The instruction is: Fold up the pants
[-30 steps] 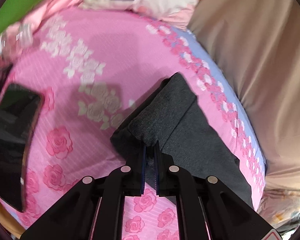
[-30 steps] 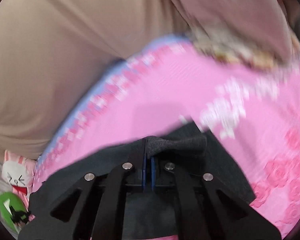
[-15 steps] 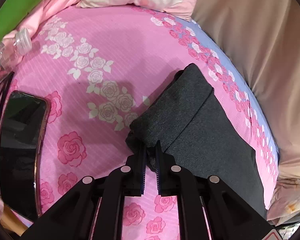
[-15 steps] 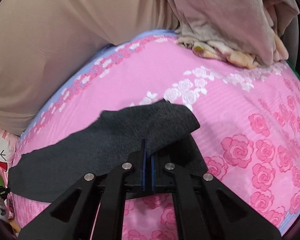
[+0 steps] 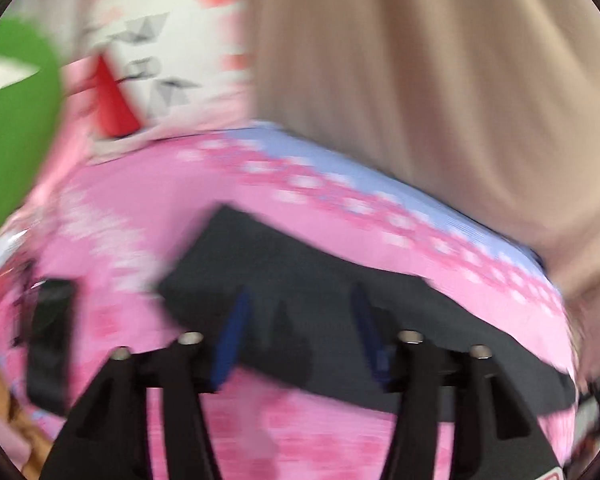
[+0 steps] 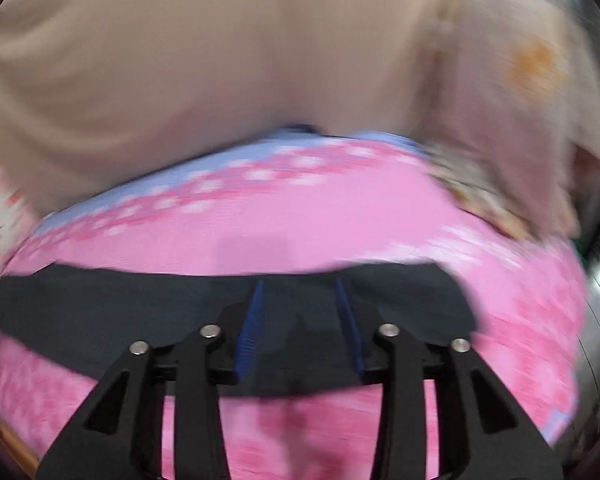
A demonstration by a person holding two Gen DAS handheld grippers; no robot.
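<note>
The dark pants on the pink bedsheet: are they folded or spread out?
Cannot tell for sure: the pants lie as one flat dark band on the bedsheet, but blur hides any fold edge.

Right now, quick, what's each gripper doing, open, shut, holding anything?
Left gripper: jaws opening, pads clear of the dark grey pants lying below, holding nothing.
Right gripper: jaws opening, pants released, holding nothing.

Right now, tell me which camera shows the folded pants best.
The right wrist view: the dark pants stretch nearly full width across the pink bedsheet, both ends visible. The left wrist view shows them more blurred, with the right end running off behind the gripper.
</note>
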